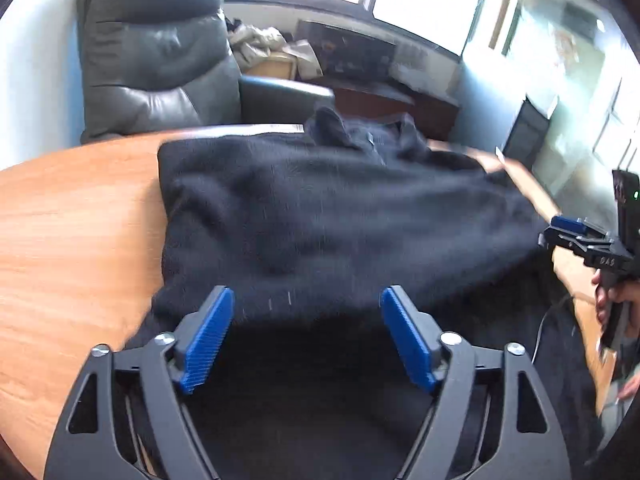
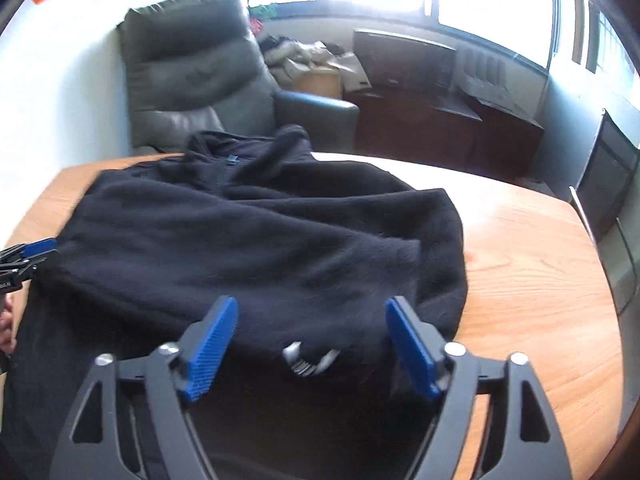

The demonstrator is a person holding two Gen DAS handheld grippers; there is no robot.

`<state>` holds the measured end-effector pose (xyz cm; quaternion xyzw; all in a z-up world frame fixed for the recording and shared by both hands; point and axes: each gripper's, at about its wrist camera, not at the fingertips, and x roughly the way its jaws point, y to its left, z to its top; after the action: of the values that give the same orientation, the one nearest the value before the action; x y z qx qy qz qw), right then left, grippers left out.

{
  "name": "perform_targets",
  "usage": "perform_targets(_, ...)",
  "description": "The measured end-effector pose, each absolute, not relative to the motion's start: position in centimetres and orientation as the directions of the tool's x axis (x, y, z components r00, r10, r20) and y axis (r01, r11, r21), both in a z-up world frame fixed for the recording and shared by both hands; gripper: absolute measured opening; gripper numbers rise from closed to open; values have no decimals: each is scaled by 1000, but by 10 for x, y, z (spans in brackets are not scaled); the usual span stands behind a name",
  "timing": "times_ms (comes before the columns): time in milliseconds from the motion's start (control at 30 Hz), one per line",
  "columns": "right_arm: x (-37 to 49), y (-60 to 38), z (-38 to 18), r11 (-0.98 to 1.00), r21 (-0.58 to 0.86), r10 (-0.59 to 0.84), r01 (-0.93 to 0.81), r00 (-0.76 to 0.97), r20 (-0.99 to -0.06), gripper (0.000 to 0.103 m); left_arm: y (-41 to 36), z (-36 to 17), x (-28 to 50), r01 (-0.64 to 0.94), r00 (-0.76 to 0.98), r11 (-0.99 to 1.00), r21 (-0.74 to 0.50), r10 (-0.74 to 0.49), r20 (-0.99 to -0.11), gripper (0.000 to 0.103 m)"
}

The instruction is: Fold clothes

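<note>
A black fleece jacket (image 1: 320, 216) lies spread on a round wooden table (image 1: 72, 224), with its collar at the far side and the near part folded over. It also shows in the right wrist view (image 2: 256, 240). My left gripper (image 1: 306, 300) is open and empty, just above the jacket's near fold. My right gripper (image 2: 310, 312) is open and empty above the jacket's near right part, where a metal zipper pull (image 2: 308, 360) shows. Each gripper shows at the edge of the other's view, the right one (image 1: 576, 236) and the left one (image 2: 28, 256).
A grey leather recliner (image 1: 152, 52) stands behind the table. Dark wooden cabinets (image 2: 440, 120) with boxes and clutter line the window wall. The table's bare wood (image 2: 532, 280) lies to the right of the jacket, with its edge close by.
</note>
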<state>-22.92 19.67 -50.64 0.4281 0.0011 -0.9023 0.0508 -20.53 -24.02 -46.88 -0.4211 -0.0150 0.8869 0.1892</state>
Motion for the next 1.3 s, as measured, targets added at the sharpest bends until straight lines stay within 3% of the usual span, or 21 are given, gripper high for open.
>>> perform_targets(200,-198,197,-564,-999,-13,-14,52,-484,-875,84,-247,-474,-172,-310,-546,-934,-179,329,-771,74)
perform_targets(400,-129,210,-517,-993,109,-112,38,-542,-833,84,-258,-427,-85,-305,-584,-939,-160,318,-747,76)
perform_targets(667,8,204,-532,-976,183,-216,120,-389,-896,84,-292,-419,61,-192,-471,-974,-119,198,-859,76)
perform_targets(867,80,223,-512,-959,228,-272,170,-315,-909,84,-314,-425,135,-195,-347,-974,-116,179,-921,76)
perform_targets(967,100,236,-499,-957,219,-273,189,-343,-899,84,-322,-429,122,-207,-360,-969,-135,204,-910,76)
perform_targets(1300,81,265,-554,-961,238,-275,139,-459,-844,86,-367,-489,59,-164,-306,-969,-186,229,-924,76)
